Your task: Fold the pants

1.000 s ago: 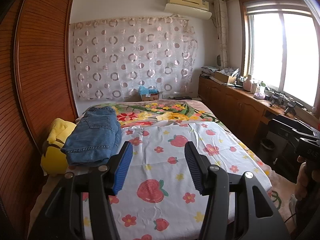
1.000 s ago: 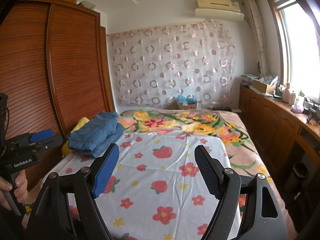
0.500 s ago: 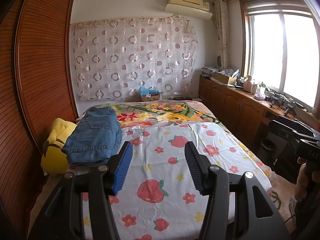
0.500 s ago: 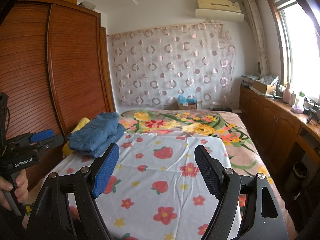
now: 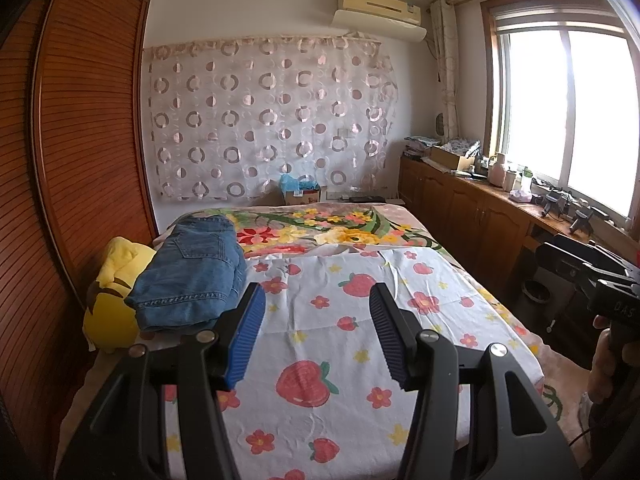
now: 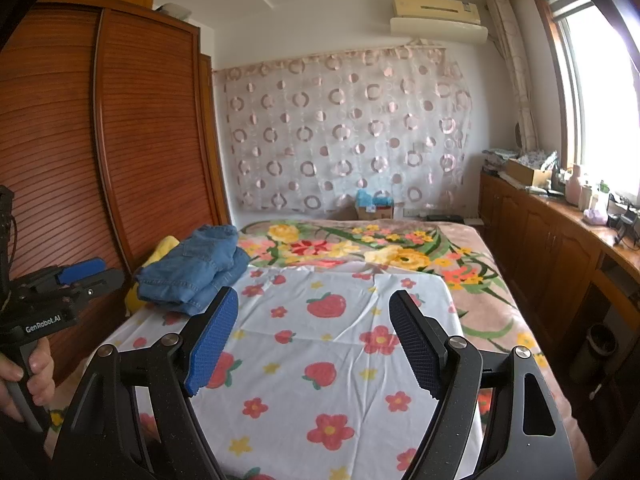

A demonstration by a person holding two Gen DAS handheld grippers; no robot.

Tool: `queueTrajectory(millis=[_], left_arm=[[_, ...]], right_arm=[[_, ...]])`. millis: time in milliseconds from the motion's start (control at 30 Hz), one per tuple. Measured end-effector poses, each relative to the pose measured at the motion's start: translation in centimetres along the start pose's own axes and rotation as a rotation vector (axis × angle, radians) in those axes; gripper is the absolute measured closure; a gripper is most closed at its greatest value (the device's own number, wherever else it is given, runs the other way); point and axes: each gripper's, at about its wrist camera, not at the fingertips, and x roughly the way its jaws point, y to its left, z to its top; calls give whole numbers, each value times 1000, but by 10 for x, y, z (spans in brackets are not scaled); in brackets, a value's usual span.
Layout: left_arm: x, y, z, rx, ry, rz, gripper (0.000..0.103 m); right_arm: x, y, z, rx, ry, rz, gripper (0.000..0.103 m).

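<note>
Folded blue denim pants (image 5: 192, 272) lie in a stack at the left side of the bed, partly on a yellow plush toy (image 5: 112, 296). The right wrist view shows the same pants (image 6: 196, 268) left of centre. My left gripper (image 5: 316, 300) hovers open over the strawberry-print sheet (image 5: 320, 360), just right of the pants, with nothing between its blue pads. My right gripper (image 6: 314, 304) is also open and empty above the sheet (image 6: 332, 360). Each gripper body shows at the edge of the other's view, held by a hand.
A tall brown wardrobe (image 5: 60, 160) runs along the bed's left side. A floral blanket (image 6: 380, 248) covers the far half of the bed. Wooden cabinets (image 5: 480, 216) with clutter stand under the window on the right. A cardboard box (image 5: 302, 194) sits beyond the bed.
</note>
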Motion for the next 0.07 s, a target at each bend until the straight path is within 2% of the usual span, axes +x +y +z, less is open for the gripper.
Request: queueTrajectory(millis=[67], left_arm=[[-1,0,2,0,0,0,49]], right_arm=[[0,-1,0,-1,-1,-1,23]])
